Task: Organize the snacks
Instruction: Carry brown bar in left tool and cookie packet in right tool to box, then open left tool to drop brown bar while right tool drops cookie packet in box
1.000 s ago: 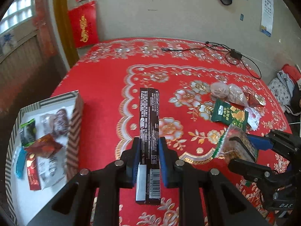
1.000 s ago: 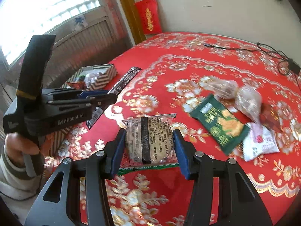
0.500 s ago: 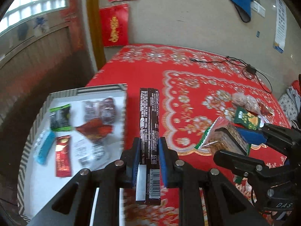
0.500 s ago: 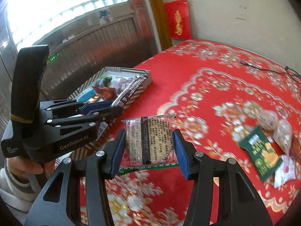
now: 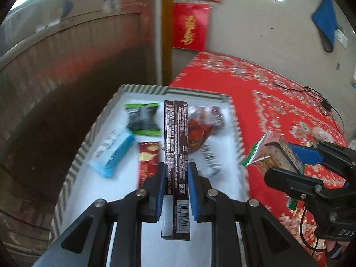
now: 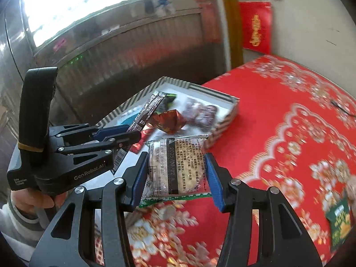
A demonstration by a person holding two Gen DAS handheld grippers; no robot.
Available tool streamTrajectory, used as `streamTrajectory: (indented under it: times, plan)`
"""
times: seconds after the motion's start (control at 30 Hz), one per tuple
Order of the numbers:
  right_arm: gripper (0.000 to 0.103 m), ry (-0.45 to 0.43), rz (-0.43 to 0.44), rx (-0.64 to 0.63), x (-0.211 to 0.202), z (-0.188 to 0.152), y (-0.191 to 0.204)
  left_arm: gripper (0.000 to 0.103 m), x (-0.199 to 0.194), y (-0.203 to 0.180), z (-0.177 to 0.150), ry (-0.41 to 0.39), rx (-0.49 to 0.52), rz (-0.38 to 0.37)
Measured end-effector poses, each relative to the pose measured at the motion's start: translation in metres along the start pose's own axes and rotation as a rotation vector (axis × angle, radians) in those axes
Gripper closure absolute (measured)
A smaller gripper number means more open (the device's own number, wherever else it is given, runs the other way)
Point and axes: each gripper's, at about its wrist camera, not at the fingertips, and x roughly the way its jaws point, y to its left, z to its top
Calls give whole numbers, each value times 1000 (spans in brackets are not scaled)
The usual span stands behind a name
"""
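Observation:
My left gripper is shut on a long dark brown snack bar and holds it over the striped box, whose white floor carries several snacks. From the right wrist view the left gripper shows at the left with the same bar slanting over the box. My right gripper is shut on a clear cracker packet with a green edge, just short of the box's near corner, above the red cloth. In the left wrist view the right gripper and its packet hang beside the box's right wall.
The box sits at the left edge of the table with the red patterned cloth. Inside it lie a blue bar, a green-black packet, red wrappers and dark sweets. A green packet lies at far right. A black cable runs across the far side.
Both grippers have swung left across the table with their snacks: the left one from over the cloth to above the box, the right one up to the box's near corner.

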Motion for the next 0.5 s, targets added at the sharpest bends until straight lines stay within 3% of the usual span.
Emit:
streamTrajectory:
  times: [0.23, 0.5]
  plan:
    - [53, 61, 37, -51, 38, 12, 26, 82, 12, 19, -11, 43, -26, 7]
    - [53, 134, 42, -87, 68, 2, 42, 82, 20, 31, -16, 56, -34, 46]
